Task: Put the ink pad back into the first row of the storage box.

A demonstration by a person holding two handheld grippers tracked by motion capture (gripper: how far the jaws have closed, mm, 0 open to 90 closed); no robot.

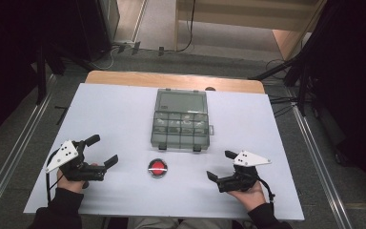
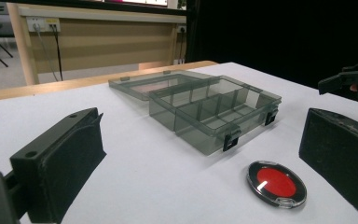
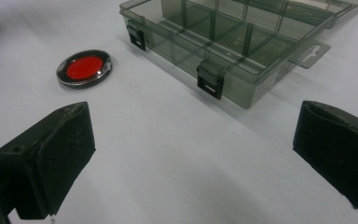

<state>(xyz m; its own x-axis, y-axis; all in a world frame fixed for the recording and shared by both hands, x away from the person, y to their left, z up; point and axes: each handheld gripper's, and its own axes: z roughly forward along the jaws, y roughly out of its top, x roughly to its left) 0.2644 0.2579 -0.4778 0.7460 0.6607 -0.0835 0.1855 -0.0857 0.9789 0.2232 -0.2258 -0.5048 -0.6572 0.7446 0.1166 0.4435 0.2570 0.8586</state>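
Left gripper and right gripper: at the near edge of the white worktop, fingers spread wide, holding nothing.

Round red disc: between them, flat in a clear rimmed case. Probably light, stiff and slippery; best pinched across the rim.

Smoky plastic compartment box: just beyond, lid laid open, likely light and rigid.
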